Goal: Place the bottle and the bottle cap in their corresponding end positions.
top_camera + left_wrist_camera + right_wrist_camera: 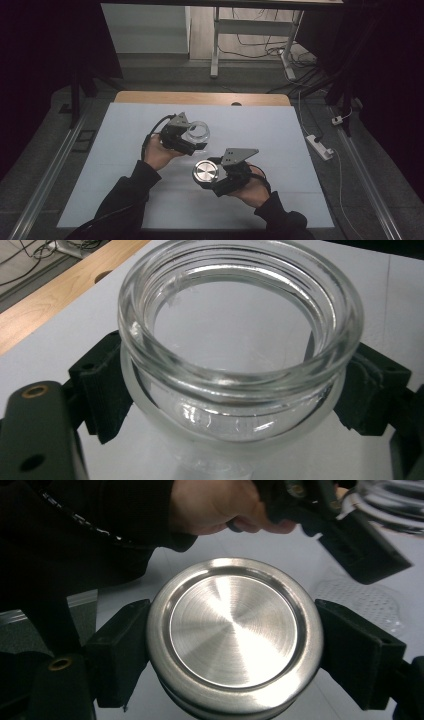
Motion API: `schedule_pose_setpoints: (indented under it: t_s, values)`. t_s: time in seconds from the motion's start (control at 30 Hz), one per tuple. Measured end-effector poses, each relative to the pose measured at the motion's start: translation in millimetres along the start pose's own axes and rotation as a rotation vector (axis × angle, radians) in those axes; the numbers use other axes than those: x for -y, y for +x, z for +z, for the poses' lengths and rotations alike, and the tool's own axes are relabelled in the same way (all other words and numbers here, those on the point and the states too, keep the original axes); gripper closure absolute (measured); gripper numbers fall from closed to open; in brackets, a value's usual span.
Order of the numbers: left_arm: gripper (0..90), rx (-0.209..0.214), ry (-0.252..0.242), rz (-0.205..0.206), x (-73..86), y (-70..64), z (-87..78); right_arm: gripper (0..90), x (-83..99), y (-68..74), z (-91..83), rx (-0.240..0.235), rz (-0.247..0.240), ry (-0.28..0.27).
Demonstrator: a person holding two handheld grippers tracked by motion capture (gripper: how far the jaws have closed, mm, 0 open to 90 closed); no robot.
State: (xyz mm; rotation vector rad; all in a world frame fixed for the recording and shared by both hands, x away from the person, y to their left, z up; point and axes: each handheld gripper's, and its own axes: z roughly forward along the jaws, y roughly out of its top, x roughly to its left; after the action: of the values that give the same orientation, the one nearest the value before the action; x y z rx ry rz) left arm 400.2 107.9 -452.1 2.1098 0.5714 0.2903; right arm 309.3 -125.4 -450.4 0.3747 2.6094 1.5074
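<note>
A wooden desk (150, 97) carries a white sheet (125, 150) that covers it except for a bare strip along the sheet's far edge.

A clear glass jar (240, 350), open-mouthed and empty, sits clamped between the left claw (235, 390)'s jaws; a round brushed-metal lid (234, 635) lies gripped flat in the right claw (235, 645).
</note>
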Motion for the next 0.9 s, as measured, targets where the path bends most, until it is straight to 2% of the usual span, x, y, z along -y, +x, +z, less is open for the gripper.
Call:
schedule_pose_setpoints:
  t_s: [0.37,0.9]
  values:
    - [15.7,-0.015,0.009,-0.004,-0.9,7.4,13.2,18.7,13.0,4.4,13.3,-0.012,-0.007,0.022]
    - [15.7,-0.033,0.010,-0.017,3.6,17.5,30.1,18.6,33.2,1.0,34.5,0.008,-0.021,0.066]
